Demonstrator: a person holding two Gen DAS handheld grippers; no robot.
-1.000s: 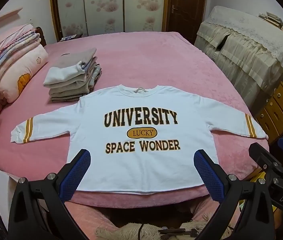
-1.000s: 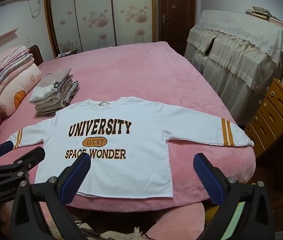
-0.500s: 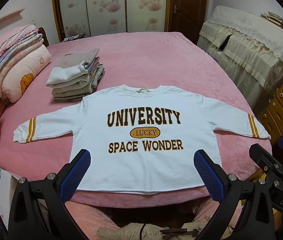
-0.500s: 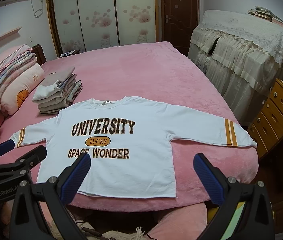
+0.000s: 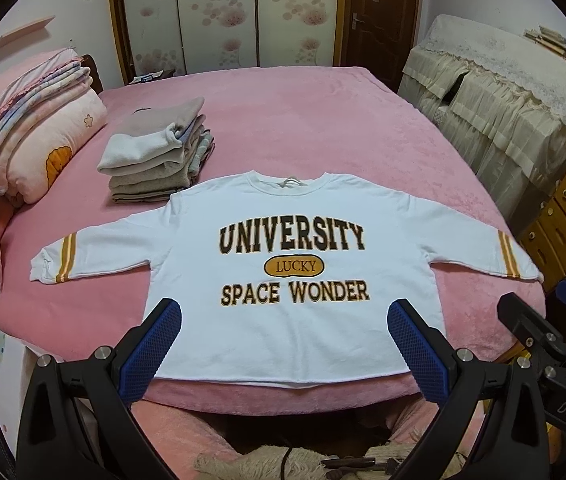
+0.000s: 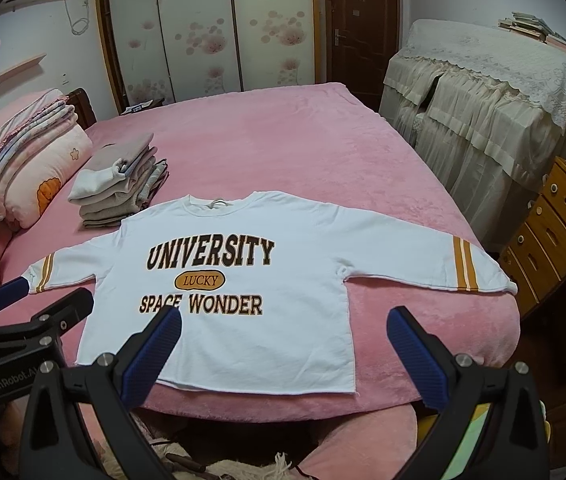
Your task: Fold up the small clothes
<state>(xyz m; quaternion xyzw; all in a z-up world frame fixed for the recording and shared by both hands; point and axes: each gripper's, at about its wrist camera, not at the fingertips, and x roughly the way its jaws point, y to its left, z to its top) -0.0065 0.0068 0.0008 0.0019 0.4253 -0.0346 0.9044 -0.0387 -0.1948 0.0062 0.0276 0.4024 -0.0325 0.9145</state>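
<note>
- Clearly, the white sweatshirt [image 5: 291, 280] reads "UNIVERSITY" in dark block letters edged with orange, "LUCKY" in an orange oval, and "SPACE WONDER" below that.
- It lies flat, front up, on the near part of the pink bed [image 5: 303, 128], both sleeves spread out to left and right, each with two orange stripes near the cuff; its hem runs along the near edge of the bed.
- The left hand-held gripper [image 5: 283, 344] hangs over the hem, blue pads wide apart, holding nothing; its body is marked "GenRobot.AI" in the right wrist view.
- The right hand-held gripper [image 6: 283, 350] is spread wide too, empty; "DAS" shows on its body.
- A pile of folded clothes [image 5: 159, 152] sits just beyond the left shoulder.
</note>
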